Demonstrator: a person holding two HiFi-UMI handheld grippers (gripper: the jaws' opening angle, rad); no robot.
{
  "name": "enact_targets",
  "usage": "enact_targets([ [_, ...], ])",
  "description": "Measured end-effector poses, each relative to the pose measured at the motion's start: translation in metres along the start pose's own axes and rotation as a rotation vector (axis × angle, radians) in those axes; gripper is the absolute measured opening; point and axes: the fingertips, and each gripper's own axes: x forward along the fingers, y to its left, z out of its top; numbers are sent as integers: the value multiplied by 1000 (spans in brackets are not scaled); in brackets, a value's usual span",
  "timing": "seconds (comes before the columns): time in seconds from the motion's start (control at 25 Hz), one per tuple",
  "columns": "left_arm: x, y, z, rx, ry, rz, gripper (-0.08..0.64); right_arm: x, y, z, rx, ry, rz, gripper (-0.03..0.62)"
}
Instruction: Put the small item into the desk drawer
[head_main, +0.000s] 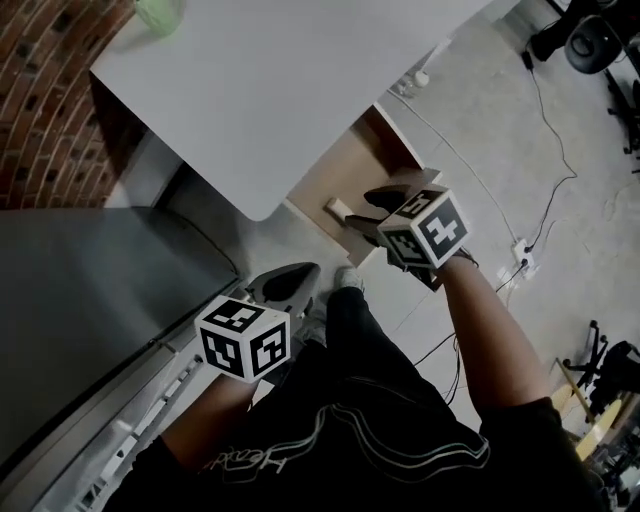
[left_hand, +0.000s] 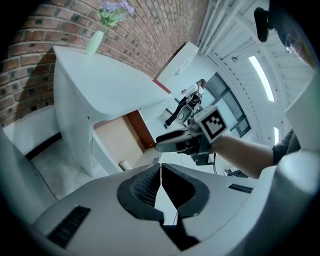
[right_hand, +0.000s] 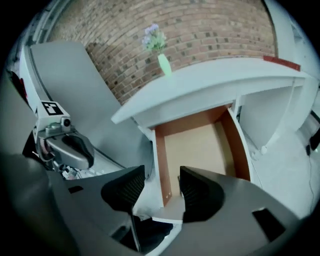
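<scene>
The desk drawer (head_main: 345, 165) stands pulled out under the white desk top (head_main: 270, 80), its pale wooden bottom showing. A small pale cylinder (head_main: 335, 208) lies inside near the front; the left gripper view also shows the cylinder (left_hand: 123, 165) there. My right gripper (head_main: 378, 200) hovers over the drawer's front end, jaws open and nothing between them. In its own view the right gripper (right_hand: 162, 182) looks down into the drawer (right_hand: 200, 145). My left gripper (head_main: 290, 282) hangs lower left of the drawer, shut and empty; its own view shows the left gripper (left_hand: 161, 172) with jaw tips touching.
A green vase of flowers (head_main: 160, 12) stands at the desk's far corner by the brick wall (head_main: 40, 90). A grey slanted panel (head_main: 90, 290) fills the left. Cables and a power strip (head_main: 522, 255) lie on the floor to the right. The person's legs are below.
</scene>
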Motion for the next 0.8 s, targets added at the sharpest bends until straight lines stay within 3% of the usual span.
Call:
enact_targets([
  [0.32,-55,-82,29,165,-39,-107,26,-151,93,26,48,-388,-34,138],
  [0.48,-102,-131,40,230,-85,-169,26,-214,154,32,7,-559,-51,106],
  [0.64,-153,-189,54,361,-167,-237,26,-267,211,32,-12,-688,-73,77],
  [0.8,-209,-240,53,443,-233,-326,26,-307,269,28,-37,-778,-90,61],
])
